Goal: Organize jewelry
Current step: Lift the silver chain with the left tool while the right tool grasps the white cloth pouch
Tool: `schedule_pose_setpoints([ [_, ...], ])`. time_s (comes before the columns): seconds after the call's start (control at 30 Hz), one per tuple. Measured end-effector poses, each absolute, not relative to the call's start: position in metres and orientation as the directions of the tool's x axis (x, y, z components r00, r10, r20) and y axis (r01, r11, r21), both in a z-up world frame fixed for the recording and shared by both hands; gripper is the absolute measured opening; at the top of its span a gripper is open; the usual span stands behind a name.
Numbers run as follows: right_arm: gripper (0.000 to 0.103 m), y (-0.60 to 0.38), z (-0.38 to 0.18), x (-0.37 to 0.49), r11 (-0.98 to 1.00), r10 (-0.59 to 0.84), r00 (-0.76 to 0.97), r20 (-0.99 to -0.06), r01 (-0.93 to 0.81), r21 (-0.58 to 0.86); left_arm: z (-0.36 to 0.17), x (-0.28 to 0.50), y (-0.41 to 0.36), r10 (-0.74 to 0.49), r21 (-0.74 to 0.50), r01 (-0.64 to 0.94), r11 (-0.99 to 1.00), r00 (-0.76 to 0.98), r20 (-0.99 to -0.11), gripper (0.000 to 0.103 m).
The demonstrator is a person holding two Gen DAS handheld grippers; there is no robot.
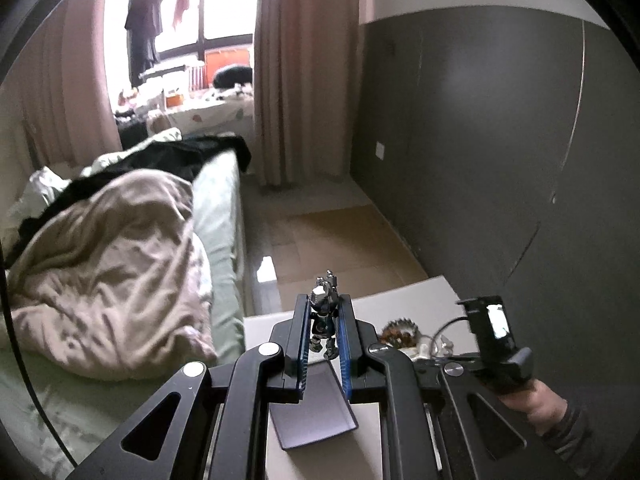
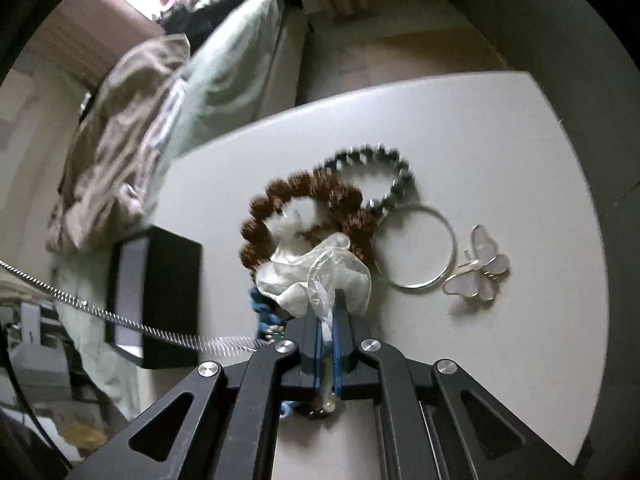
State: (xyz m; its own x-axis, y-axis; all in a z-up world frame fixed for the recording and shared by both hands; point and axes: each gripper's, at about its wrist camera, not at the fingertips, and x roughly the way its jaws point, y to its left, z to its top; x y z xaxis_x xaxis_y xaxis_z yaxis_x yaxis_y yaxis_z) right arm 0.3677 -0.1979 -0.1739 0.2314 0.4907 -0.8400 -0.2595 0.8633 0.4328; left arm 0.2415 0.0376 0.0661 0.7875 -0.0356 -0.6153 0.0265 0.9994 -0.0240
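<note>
In the left wrist view my left gripper (image 1: pixel 324 304) is shut on a chunky silver metal chain piece (image 1: pixel 325 300), which it holds up above a dark tray (image 1: pixel 316 416). In the right wrist view my right gripper (image 2: pixel 329 306) points down at the white table (image 2: pixel 440 128), shut on a white translucent fabric hair piece (image 2: pixel 320 268). The fabric lies over a brown beaded bracelet (image 2: pixel 296 196). Beside that are a dark grey beaded bracelet (image 2: pixel 372 160), a silver bangle (image 2: pixel 444 276) and a pale butterfly clip (image 2: pixel 480 268). A blue item (image 2: pixel 266 312) is partly hidden under the fabric.
A black box (image 2: pixel 168 292) stands at the table's left edge, and a thin silver chain (image 2: pixel 120 320) stretches across it. A bed with a rumpled blanket (image 1: pixel 112 272) lies left of the table. A grey wall (image 1: pixel 480 140) is to the right. A hand (image 1: pixel 536 400) holds the other gripper's handle.
</note>
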Motion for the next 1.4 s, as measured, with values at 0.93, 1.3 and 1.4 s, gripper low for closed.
schedule_pose_setpoints([
  [0.93,0.006,-0.194,-0.104,0.337,0.776,0.625,0.358,-0.694,-0.379,0.504,0.125,0.244,0.064,0.054,0.060,-0.027,0.998,0.854,-0.517,0.013],
  [1.3,0.006,-0.190,-0.105,0.338,0.777,0.624,0.364,-0.691,-0.384,0.499,0.080,0.259,0.069,0.030,0.027,-0.018,0.999,0.815,-0.579,0.013],
  [1.4,0.006,-0.189,-0.105,0.338,0.778,0.623,0.372,-0.688,-0.389,0.493,0.055,0.266,0.069,-0.004,-0.012,-0.005,1.000,0.791,-0.612,0.013],
])
